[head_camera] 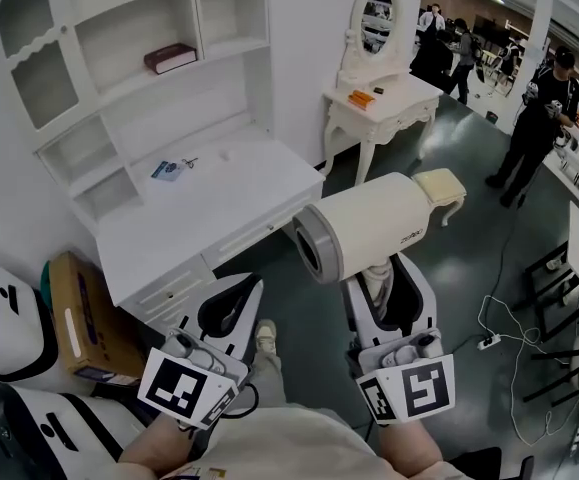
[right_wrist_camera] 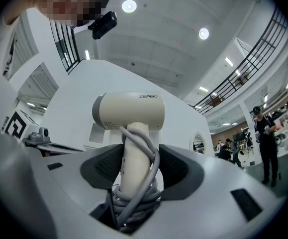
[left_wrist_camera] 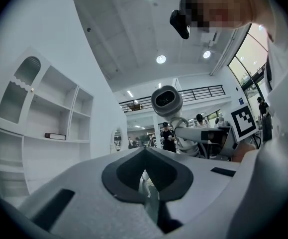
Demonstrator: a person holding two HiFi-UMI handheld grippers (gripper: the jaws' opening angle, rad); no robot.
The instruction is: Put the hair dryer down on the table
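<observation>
A cream hair dryer (head_camera: 369,230) with a grey nozzle ring is held up in the air, above the floor and just right of the white desk (head_camera: 219,193). My right gripper (head_camera: 381,286) is shut on its handle, and the grey cord is wound round that handle (right_wrist_camera: 134,153). The barrel (right_wrist_camera: 129,111) lies crosswise above the jaws. My left gripper (head_camera: 231,310) hangs to the left of the dryer, shut with nothing in it; its pads (left_wrist_camera: 134,176) meet. In the left gripper view the dryer's nozzle (left_wrist_camera: 166,100) faces the camera.
A shelf unit with a dark book (head_camera: 170,58) rises behind the desk. A small card (head_camera: 168,170) lies on the desktop. A dressing table with mirror (head_camera: 381,103) and a stool (head_camera: 439,183) stand at the right. A cardboard box (head_camera: 84,318) sits at the left. People (head_camera: 539,118) stand far right.
</observation>
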